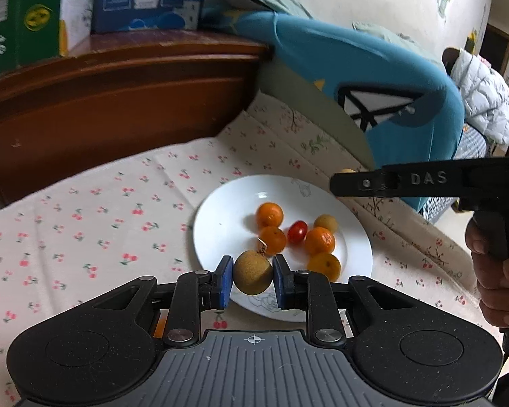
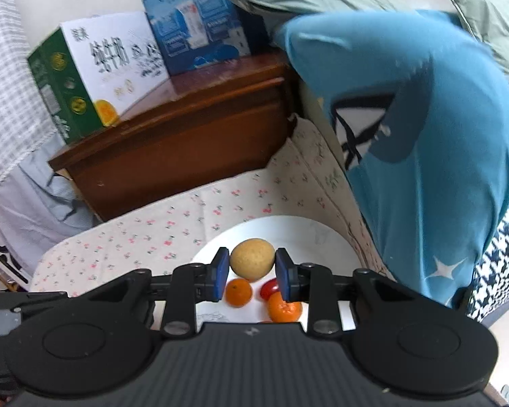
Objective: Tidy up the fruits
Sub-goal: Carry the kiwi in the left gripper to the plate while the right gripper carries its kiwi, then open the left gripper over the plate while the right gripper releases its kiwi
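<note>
My left gripper (image 1: pixel 252 265) is shut on a round brown-yellow longan (image 1: pixel 253 279) with a short stem, held just above the near rim of a white plate (image 1: pixel 220 213). Several small oranges (image 1: pixel 270 214), a red cherry tomato (image 1: pixel 297 231) and another longan (image 1: pixel 326 223) lie on the plate. My right gripper (image 2: pixel 252 266) is shut on a second yellow-brown longan (image 2: pixel 252 254) over the plate (image 2: pixel 322 234), above two oranges (image 2: pixel 239 292) and the tomato (image 2: pixel 269 288). In the left wrist view the right gripper (image 1: pixel 339 183) reaches in from the right, a hand (image 1: pixel 492 271) on its grip.
The plate sits on a cherry-print cloth (image 1: pixel 85 220). Behind it stands a brown wooden cabinet (image 1: pixel 118 101) bearing a blue carton (image 2: pixel 196 23) and a green-and-white carton (image 2: pixel 85 78). A big blue cushion (image 1: pixel 373 78) leans close behind and to the right of the plate.
</note>
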### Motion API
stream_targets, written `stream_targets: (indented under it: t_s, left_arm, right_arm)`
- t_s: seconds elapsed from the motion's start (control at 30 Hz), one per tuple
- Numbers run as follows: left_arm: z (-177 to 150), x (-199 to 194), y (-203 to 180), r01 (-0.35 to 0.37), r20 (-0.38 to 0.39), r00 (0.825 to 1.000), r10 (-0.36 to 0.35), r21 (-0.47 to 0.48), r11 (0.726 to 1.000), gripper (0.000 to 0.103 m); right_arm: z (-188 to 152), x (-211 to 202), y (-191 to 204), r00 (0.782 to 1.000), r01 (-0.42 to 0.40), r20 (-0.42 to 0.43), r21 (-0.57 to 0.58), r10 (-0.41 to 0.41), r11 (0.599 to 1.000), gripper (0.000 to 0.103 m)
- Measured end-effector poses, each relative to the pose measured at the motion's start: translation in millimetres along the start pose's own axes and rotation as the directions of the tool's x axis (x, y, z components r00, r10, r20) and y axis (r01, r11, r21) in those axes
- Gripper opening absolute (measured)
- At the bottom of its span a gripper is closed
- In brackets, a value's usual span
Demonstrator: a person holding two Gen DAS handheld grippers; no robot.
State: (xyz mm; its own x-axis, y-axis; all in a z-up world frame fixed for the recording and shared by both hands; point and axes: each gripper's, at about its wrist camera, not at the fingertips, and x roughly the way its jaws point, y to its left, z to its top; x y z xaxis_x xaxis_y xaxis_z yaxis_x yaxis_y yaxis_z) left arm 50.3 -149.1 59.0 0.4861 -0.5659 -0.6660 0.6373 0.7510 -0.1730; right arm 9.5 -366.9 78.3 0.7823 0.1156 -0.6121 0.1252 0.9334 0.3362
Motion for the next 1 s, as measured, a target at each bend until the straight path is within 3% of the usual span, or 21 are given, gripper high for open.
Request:
stream_targets:
  t_s: [0.43, 0.7, 0.87, 0.93, 1.0]
  left_arm:
    - [0.1, 38.0, -2.3, 0.036, -0.054, 0.998, -0.037, -0.028, 0.999, 0.022]
    - [4.3, 39.0, -4.5, 0.037, -0.049, 0.998, -0.039, -0.043, 0.998, 0.026]
    - [13.7, 22.3, -4.3, 0.015, 0.006, 1.000, -0.014, -0.057, 0.998, 0.061]
    - [18.0, 14.4, -3.1, -0.008, 0.015, 1.000, 0.008, -0.064, 0.998, 0.071]
    - [21.5, 6.0, 1.3, -0.018, 0.025, 0.999, 0.021, -0.083, 0.996, 0.073]
  right_arm:
    - [-1.5, 33.1, -15.2, 0.998, 0.045, -0.046, 0.040, -0.043, 0.998, 0.029]
    - [-1.5, 40.1, -22.4, 0.998, 0.053, -0.050, 0.089, -0.048, 0.995, 0.032]
    - [1.0, 34.5, -20.7, 0.999, 0.031, -0.033, 0.095, -0.028, 0.995, 0.033]
    - [2.5, 31.7, -18.8, 0.999, 0.020, -0.028, 0.094, -0.018, 0.995, 0.034]
    - [3.4, 29.3, -16.9, 1.000, 0.016, -0.023, 0.090, -0.014, 0.996, 0.036]
